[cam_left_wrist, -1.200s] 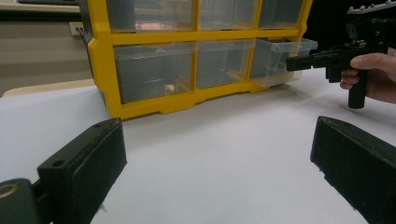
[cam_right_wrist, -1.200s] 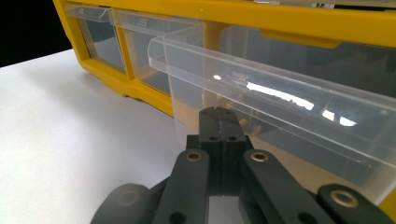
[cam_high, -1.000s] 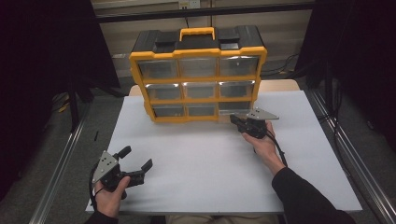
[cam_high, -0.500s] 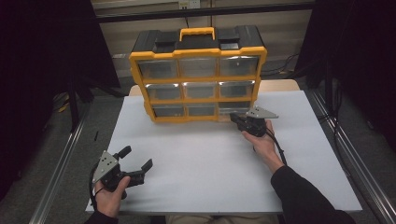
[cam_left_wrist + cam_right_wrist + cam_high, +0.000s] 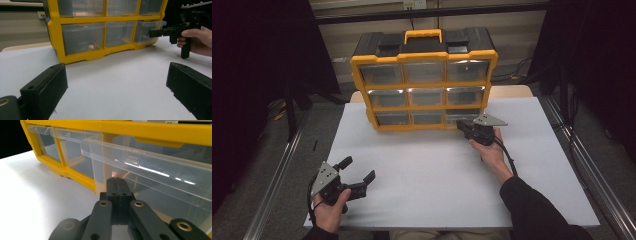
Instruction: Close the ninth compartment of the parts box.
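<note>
A yellow organizer (image 5: 424, 75) with clear drawers stands upright at the far middle of the white table (image 5: 437, 170). Its bottom right drawer (image 5: 462, 116) sticks out slightly in front of its neighbours (image 5: 147, 28). My right gripper (image 5: 460, 123) is shut, its tips pressed together right at that drawer's front, just under the clear lip (image 5: 150, 170); nothing shows between the pads. From the left gripper view the right gripper (image 5: 151, 33) lies level, held by a hand. My left gripper (image 5: 359, 168) rests at the near left of the table, open and holding nothing (image 5: 116, 67).
The organizer has a black lid with a yellow carry handle (image 5: 423, 35). Metal rails (image 5: 277, 175) run along both sides of the table. A black cable (image 5: 507, 155) trails from the right gripper along the forearm.
</note>
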`<state>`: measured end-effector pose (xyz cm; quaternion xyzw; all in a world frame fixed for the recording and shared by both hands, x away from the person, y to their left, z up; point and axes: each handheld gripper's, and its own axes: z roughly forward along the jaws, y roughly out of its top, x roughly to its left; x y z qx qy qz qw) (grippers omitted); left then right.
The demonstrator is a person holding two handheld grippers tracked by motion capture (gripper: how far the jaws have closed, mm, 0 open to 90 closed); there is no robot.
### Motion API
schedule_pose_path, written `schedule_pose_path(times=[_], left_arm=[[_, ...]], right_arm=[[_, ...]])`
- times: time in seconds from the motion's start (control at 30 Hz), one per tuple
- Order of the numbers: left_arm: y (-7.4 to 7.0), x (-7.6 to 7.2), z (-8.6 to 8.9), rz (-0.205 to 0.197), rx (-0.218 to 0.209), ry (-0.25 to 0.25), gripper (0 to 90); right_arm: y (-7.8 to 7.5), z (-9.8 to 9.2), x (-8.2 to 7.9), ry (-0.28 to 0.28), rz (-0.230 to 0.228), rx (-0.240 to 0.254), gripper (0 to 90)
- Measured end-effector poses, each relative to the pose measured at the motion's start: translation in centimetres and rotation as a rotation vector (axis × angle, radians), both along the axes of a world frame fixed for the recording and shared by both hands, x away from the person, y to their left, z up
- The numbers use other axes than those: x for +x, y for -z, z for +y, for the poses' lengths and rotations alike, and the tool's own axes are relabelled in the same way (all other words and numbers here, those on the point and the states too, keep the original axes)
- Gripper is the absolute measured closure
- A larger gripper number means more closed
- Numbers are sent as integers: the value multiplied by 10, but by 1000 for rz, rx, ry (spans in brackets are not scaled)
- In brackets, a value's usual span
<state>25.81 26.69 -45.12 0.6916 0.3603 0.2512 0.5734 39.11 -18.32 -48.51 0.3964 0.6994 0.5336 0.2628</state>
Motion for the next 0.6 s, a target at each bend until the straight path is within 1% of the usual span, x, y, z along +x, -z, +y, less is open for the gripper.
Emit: schedule_pose_path(times=[0.13, 0.23, 0.6], left_arm=[[0, 0, 0, 0, 0, -1, 33], [0, 0, 0, 0, 0, -1, 33], [0, 0, 0, 3, 0, -3, 33]], right_arm=[[0, 0, 1, 6, 4, 1, 900], [0, -1, 3, 8, -4, -5, 900], [0, -3, 5, 25, -1, -1, 900]])
